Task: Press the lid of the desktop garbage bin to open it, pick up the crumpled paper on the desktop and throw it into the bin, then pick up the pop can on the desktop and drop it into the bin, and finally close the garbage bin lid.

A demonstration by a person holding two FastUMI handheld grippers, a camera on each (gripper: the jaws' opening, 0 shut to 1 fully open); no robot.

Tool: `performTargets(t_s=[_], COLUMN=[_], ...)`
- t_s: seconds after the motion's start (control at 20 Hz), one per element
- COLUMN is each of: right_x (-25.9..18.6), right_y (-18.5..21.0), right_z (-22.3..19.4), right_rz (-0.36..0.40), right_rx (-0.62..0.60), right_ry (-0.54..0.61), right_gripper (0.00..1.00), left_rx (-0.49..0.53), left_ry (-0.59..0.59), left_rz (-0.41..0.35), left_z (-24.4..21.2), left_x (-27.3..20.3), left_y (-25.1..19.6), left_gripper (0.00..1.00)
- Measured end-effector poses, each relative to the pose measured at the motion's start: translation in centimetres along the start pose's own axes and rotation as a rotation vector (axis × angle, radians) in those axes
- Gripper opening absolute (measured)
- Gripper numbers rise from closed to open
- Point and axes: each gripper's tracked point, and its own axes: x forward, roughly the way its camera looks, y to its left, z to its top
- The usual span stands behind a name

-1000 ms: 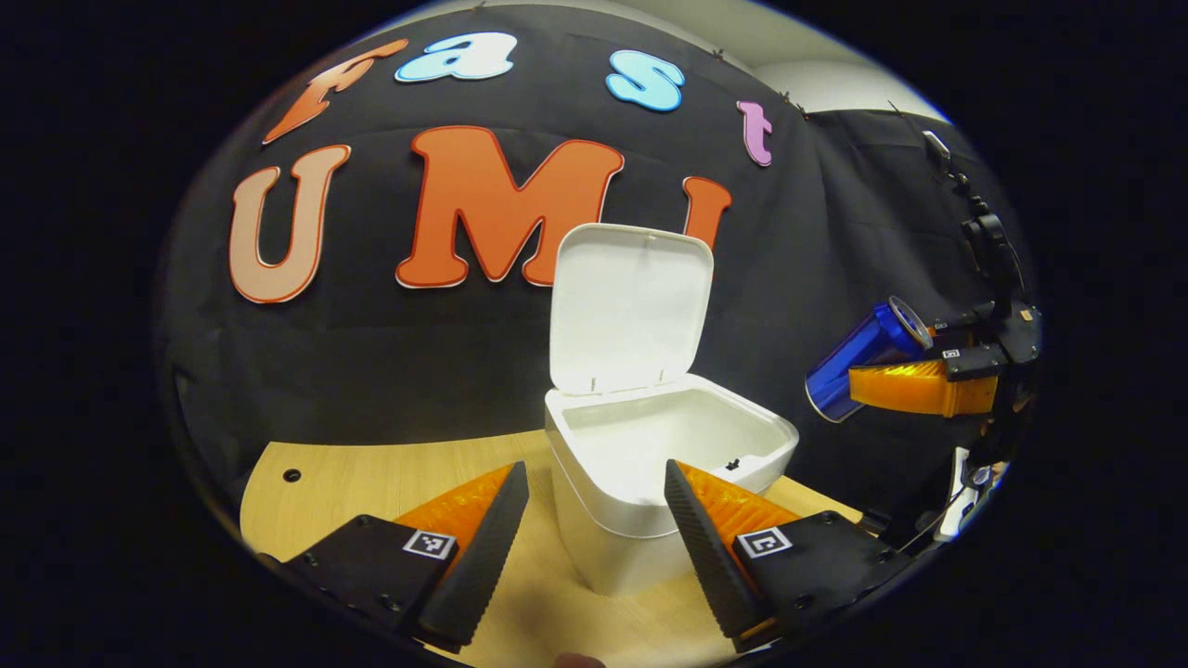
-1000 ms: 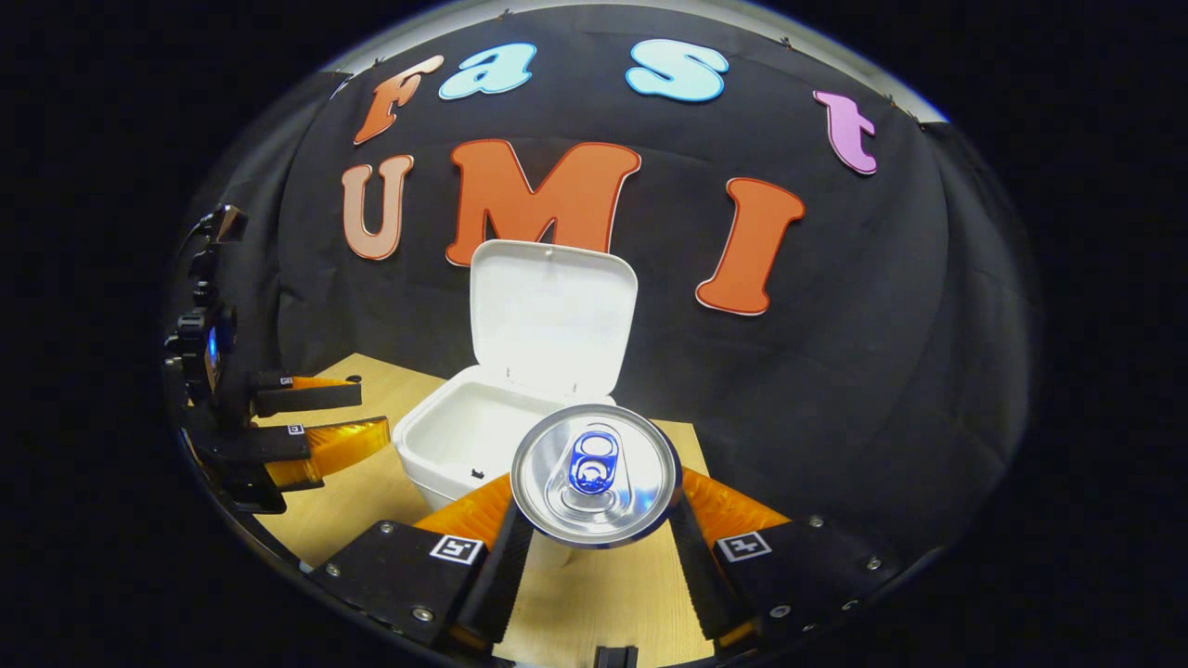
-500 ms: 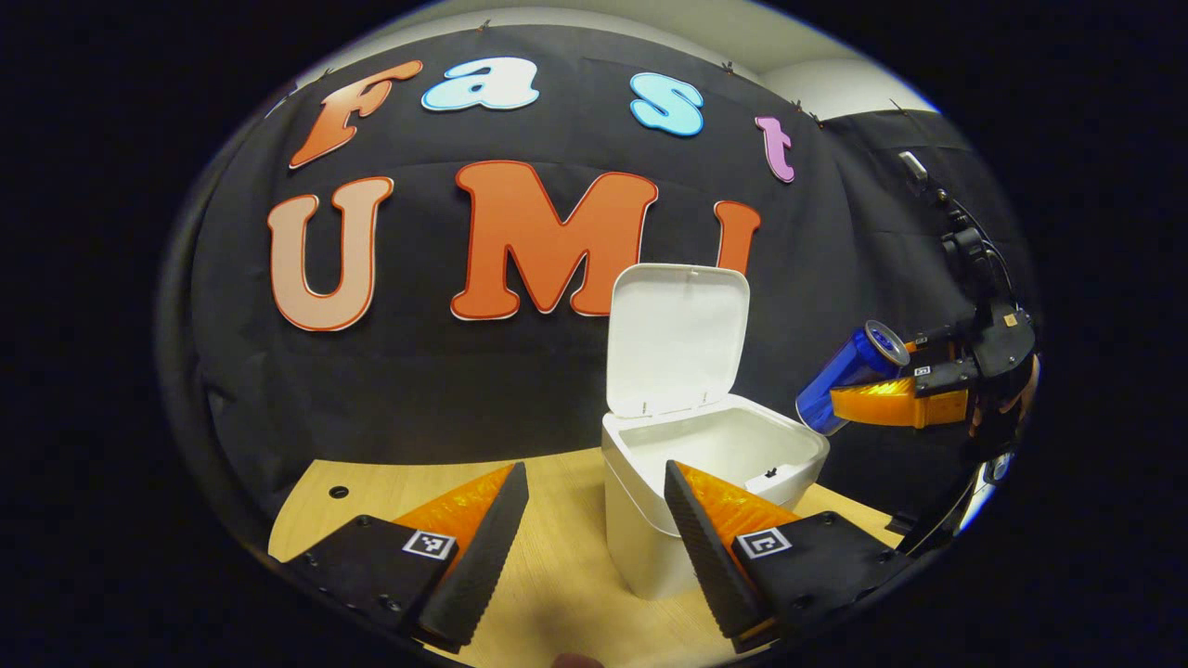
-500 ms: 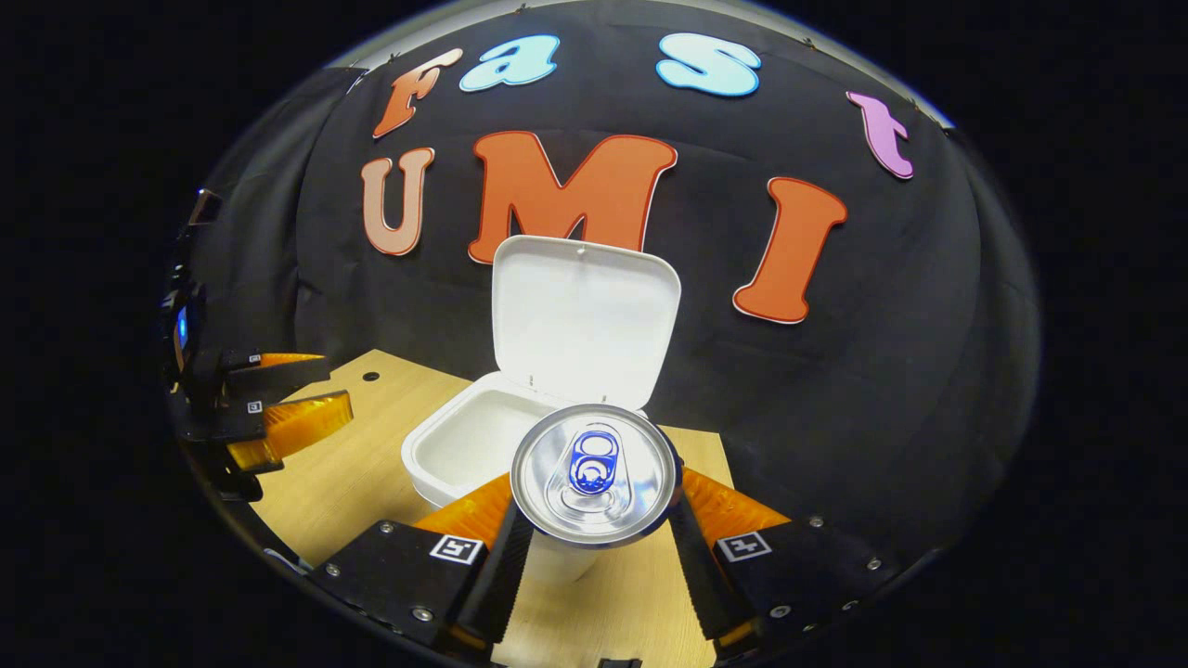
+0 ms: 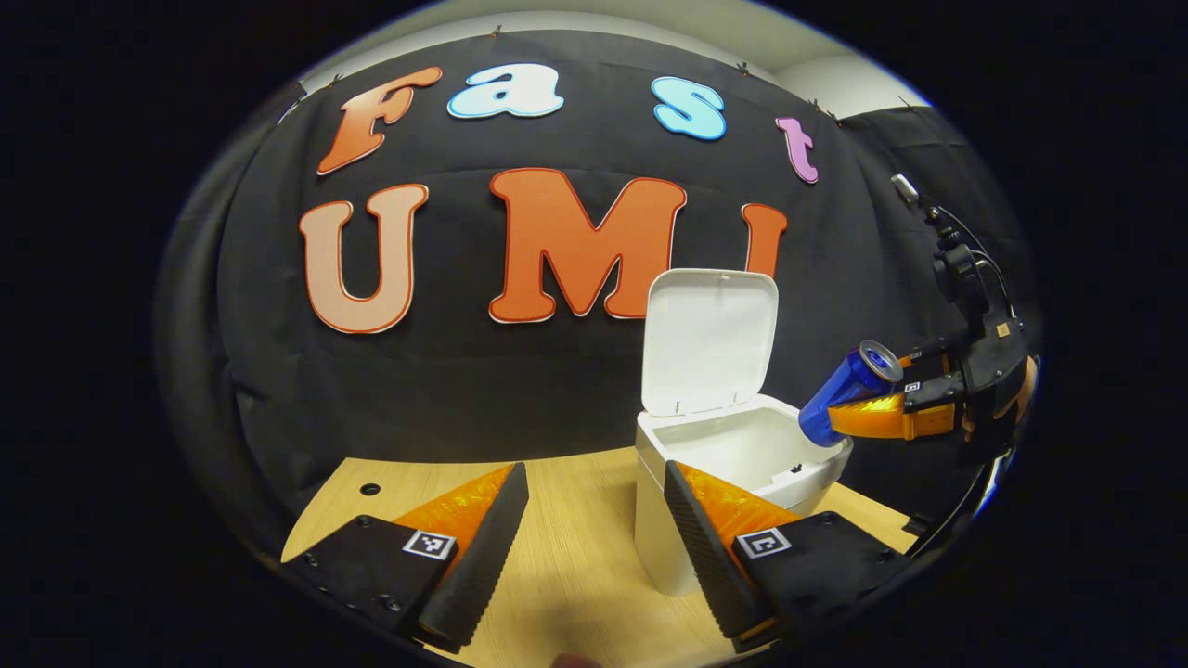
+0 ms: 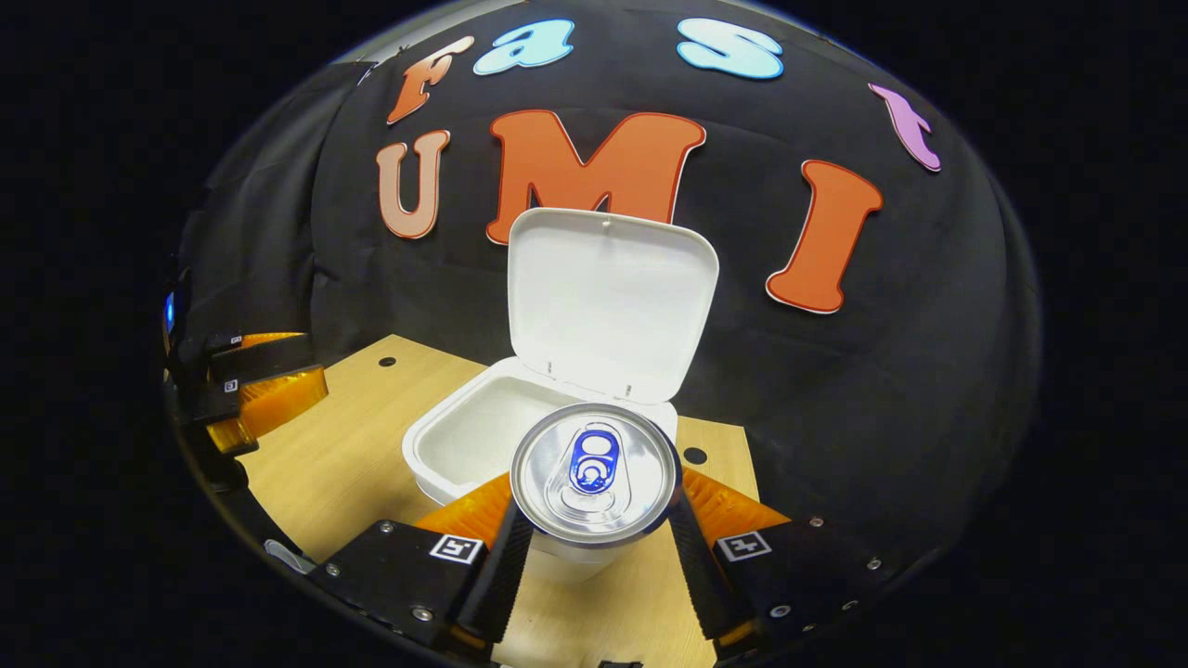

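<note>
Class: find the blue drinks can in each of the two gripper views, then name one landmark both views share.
Left gripper view: the can is far right, tilted, held over the bin's right edge.
Right gripper view: the can is bottom centre, its silver top facing us.
Shared landmark: the upright white lid.

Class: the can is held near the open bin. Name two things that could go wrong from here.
1. The can hangs tilted by the bin's rim, not over the middle; released now, it might strike the rim and bounce onto the table.
2. The upright lid stands just behind; a push forward might knock it shut.
</note>
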Motion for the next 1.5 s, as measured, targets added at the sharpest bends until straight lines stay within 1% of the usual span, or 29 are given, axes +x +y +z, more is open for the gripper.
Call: performTargets(t_s=[0.65, 0.95, 1.1, 1.15, 1.2, 1.5], right_x=[3.3, 4.4, 4.4, 4.4, 4.4, 4.0], right_y=[0.2, 0.6, 0.6, 0.7, 0.6, 0.3], right_z=[-3.1, -3.1, -3.1, -3.1, -3.0, -3.0], right_rz=[0.077, 0.103, 0.105, 0.104, 0.102, 0.064], right_rx=[0.025, 0.012, 0.027, 0.029, 0.030, 0.044], right_ry=[0.073, 0.071, 0.066, 0.066, 0.066, 0.073], right_gripper=[0.77, 0.78, 0.80, 0.76, 0.80, 0.82], left_rx=[0.013, 0.005, 0.003, 0.004, 0.006, 0.006], left_ry=[0.049, 0.058, 0.064, 0.063, 0.062, 0.063], left_rz=[0.074, 0.103, 0.100, 0.097, 0.091, 0.054], left_z=[-1.5, -1.9, -2.0, -2.0, -2.0, -2.1], left_x=[-1.1, -1.2, -1.0, -1.0, -0.9, -0.6], left_y=[-0.2, 0.3, 0.3, 0.3, 0.2, 0.2], left_gripper=[0.94, 0.94, 0.94, 0.94, 0.94, 0.94])
